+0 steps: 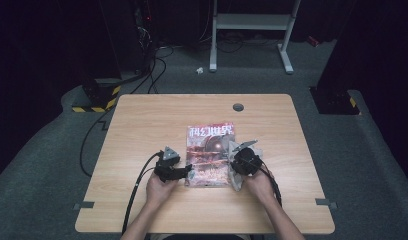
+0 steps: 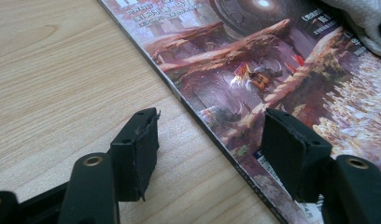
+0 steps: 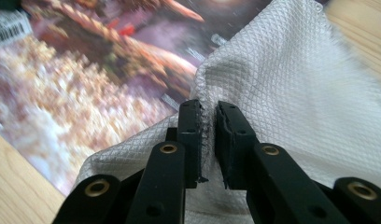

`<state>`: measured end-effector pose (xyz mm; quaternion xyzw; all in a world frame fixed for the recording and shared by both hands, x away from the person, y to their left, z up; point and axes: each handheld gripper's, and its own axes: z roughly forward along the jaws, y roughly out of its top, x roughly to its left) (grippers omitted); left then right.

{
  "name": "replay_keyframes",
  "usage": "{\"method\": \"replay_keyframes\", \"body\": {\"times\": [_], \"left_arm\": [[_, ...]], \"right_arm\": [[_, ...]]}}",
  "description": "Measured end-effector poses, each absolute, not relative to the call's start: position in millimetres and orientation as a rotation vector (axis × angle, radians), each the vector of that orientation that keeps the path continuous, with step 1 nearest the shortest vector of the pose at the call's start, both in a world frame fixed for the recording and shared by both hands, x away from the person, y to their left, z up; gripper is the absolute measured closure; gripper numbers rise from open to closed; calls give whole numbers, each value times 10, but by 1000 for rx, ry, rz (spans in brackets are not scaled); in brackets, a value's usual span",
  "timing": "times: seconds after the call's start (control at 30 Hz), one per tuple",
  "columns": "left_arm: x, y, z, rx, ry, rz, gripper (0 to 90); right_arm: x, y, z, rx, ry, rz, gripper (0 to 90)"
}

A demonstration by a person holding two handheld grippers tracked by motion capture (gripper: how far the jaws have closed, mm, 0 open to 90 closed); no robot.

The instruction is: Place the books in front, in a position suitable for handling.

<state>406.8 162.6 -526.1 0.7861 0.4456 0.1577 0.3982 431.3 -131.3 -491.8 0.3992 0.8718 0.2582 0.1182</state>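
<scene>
**Cloth held over a magazine on the table**

The white cloth (image 3: 291, 93) has a fine diamond weave. It is pinched in the right gripper (image 3: 208, 140), whose jaws are closed together on a fold of it. The cloth hangs around this gripper and lies partly on the right side of the magazine (image 1: 210, 155), partly on the wood beside it.

The left gripper (image 2: 209, 154) rests low at the left edge of the magazine. Its jaws stand wide apart, one over the bare wood and one over the cover, and nothing is pressed between them.

Both forearms come in from the near edge of the table; each hand grips the back of its tool, and the two tools point toward each other across the lower part of the magazine.

The cover shows large white Chinese characters, 科幻世界, at the top, above a painted scene in red and purple. A barcode sits at one corner.

The table (image 1: 142, 125) is light wood with a round cable hole (image 1: 238, 107) beyond the magazine. Around it is grey carpet in a dark room, with a white metal frame (image 1: 252, 22) behind.
</scene>
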Motion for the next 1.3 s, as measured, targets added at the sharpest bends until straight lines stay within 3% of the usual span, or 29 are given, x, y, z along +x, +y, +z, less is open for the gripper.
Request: {"method": "replay_keyframes", "body": {"times": [0.13,0.67,0.93,1.3], "left_arm": [[4068,1626,-5260,1990,1129,399,366],[4069,1626,-5260,1990,1132,397,367],[4069,1625,-5260,1990,1130,399,366],[4069,1624,-5260,1991,1128,398,366]], "right_arm": [[4275,-1163,-4897,1103,2538,653,815],[4275,-110,-4931,933,2711,803,812],[4379,-262,-4940,975,2716,838,805],[4435,-1194,-4930,1204,2574,810,806]]}}
